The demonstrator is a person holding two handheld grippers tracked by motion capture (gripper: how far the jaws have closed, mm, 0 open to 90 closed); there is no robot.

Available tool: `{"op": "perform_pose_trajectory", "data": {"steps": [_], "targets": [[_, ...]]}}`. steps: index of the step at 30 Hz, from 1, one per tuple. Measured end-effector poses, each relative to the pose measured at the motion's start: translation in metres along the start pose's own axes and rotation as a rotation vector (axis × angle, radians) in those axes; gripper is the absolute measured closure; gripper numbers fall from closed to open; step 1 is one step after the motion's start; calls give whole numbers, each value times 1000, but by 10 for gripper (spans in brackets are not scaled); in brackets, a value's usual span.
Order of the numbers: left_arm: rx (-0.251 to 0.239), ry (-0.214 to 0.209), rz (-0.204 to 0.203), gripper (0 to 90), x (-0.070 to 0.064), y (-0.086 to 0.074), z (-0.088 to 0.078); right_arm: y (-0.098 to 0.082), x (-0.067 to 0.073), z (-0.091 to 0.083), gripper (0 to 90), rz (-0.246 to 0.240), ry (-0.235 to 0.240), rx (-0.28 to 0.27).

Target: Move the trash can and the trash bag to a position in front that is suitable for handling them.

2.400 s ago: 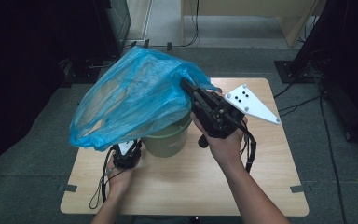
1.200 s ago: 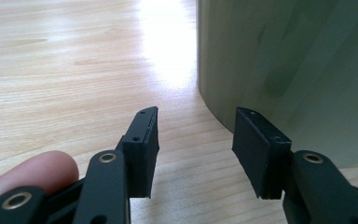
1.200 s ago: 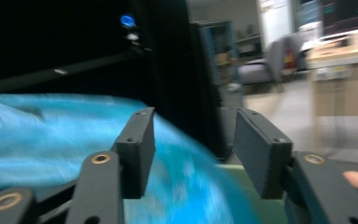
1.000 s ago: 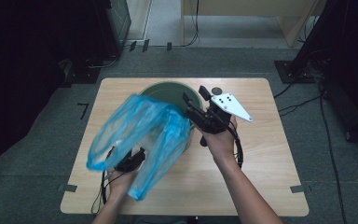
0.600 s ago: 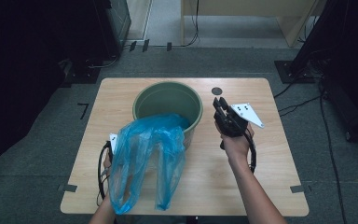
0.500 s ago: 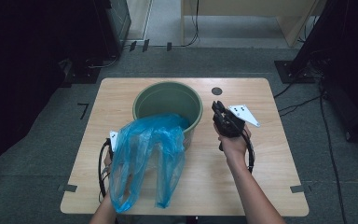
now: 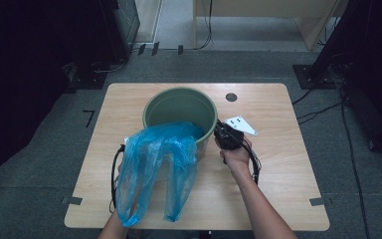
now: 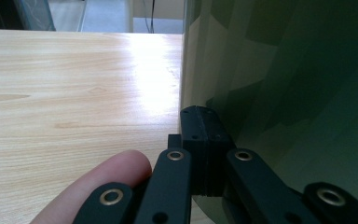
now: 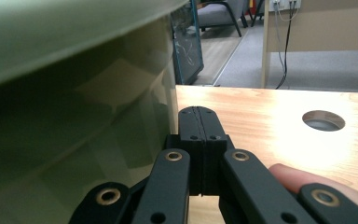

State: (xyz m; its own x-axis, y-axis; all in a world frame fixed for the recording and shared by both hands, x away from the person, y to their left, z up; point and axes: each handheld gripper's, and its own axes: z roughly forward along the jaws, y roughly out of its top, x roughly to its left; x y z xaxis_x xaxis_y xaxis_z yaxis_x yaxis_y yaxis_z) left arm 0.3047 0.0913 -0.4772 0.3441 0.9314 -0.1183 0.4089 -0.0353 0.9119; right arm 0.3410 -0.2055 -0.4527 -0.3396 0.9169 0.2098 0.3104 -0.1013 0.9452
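The green bucket (image 7: 179,110) stood mid-frame, a blue bag (image 7: 156,167) draped over its lower-left rim. Both the left gripper (image 8: 200,116) and right gripper (image 9: 199,116) had just closed, pads together, empty.

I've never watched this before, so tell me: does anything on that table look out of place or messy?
Yes. The blue plastic bag isn't lining the green bucket; it hangs crumpled over the near rim and spills down onto the table, leaving the bucket's inside bare.

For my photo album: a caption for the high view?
Blue plastic bag draped over a green bucket's rim, right gripper beside it.
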Motion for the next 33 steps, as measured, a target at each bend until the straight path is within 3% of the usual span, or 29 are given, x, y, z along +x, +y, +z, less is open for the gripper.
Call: {"op": "perform_pose_trajectory", "data": {"steps": [10,14,22,25,33], "targets": [[6,-21,56,900,-22,-5,-8,-12,-7,-33,900,11,-15,12],[18,-35,60,900,-32,-7,-13,-16,-10,-50,900,24,-22,19],[21,-32,74,900,-47,-13,-23,-28,-9,-75,900,0,-42,31],[1,-21,73,900,-51,-16,-25,-32,-9,-82,900,5,-45,31],[19,-37,67,900,-57,-17,-28,-35,-9,-94,900,9,-59,44]]}}
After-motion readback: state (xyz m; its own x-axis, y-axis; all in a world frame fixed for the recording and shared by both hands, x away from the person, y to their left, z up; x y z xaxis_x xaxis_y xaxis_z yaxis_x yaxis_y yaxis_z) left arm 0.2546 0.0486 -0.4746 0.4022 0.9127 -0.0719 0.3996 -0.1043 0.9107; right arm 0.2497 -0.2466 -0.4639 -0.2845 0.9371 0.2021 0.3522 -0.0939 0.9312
